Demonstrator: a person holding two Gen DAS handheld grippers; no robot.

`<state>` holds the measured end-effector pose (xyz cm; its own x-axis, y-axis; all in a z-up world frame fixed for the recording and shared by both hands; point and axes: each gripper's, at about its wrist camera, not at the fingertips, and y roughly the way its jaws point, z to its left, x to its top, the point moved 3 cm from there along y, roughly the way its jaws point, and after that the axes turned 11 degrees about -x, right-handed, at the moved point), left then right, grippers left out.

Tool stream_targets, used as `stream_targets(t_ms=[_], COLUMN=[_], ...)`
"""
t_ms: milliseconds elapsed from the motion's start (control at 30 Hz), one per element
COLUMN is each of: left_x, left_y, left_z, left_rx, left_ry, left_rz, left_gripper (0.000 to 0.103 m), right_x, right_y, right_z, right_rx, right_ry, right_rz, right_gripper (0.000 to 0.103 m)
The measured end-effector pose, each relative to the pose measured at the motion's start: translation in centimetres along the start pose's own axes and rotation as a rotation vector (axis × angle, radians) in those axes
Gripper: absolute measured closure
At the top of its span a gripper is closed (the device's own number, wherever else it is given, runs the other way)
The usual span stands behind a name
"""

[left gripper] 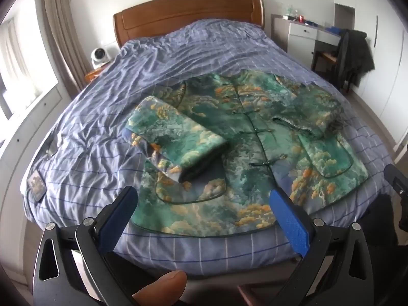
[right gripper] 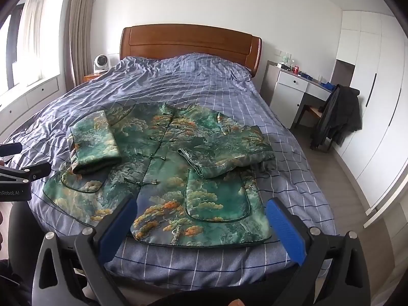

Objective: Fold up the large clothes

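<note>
A green padded jacket (left gripper: pixel 244 153) (right gripper: pixel 163 178) with orange and white cloud print lies front-up on the bed, knot buttons fastened down its middle. Both sleeves are folded inward over the chest: the left sleeve (left gripper: pixel 176 137) (right gripper: pixel 95 142) and the right sleeve (left gripper: pixel 308 117) (right gripper: pixel 227 153). My left gripper (left gripper: pixel 204 199) hovers open above the jacket's near hem, nothing between its blue pads. My right gripper (right gripper: pixel 201 209) also stands open above the hem, over the right pocket (right gripper: pixel 216 199). The left gripper's black body (right gripper: pixel 23 176) shows at the right wrist view's left edge.
The bed has a blue checked cover (left gripper: pixel 163 58) (right gripper: pixel 193 81) and wooden headboard (left gripper: pixel 188 12). A small flat item (left gripper: pixel 37 183) lies near the bed's left edge. A white fan (left gripper: pixel 99 56) sits on the nightstand. A desk (right gripper: pixel 295 84) and a chair with a dark coat (right gripper: pixel 339 114) stand right.
</note>
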<state>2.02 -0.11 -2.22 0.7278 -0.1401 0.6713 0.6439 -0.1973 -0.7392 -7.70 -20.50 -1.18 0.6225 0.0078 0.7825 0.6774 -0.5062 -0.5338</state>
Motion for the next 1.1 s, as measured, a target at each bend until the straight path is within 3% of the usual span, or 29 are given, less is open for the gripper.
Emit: stream_targets(t_ms=[967,1100], left_x=[-0.1,0.0], left_y=[-0.7,-0.7], left_z=[-0.9,-1.1], left_rx=[-0.025,0.001], left_ry=[0.029,0.062], left_rz=[-0.058,-0.089], left_gripper=[0.000,0.000], right_x=[-0.4,-0.4], right_y=[0.1,0.1], right_z=[0.7,0.7], right_rx=[0.012,0.011], right_ry=[-0.016,-0.015], right_rz=[0.008,0.008], right_gripper=[0.000,0.000])
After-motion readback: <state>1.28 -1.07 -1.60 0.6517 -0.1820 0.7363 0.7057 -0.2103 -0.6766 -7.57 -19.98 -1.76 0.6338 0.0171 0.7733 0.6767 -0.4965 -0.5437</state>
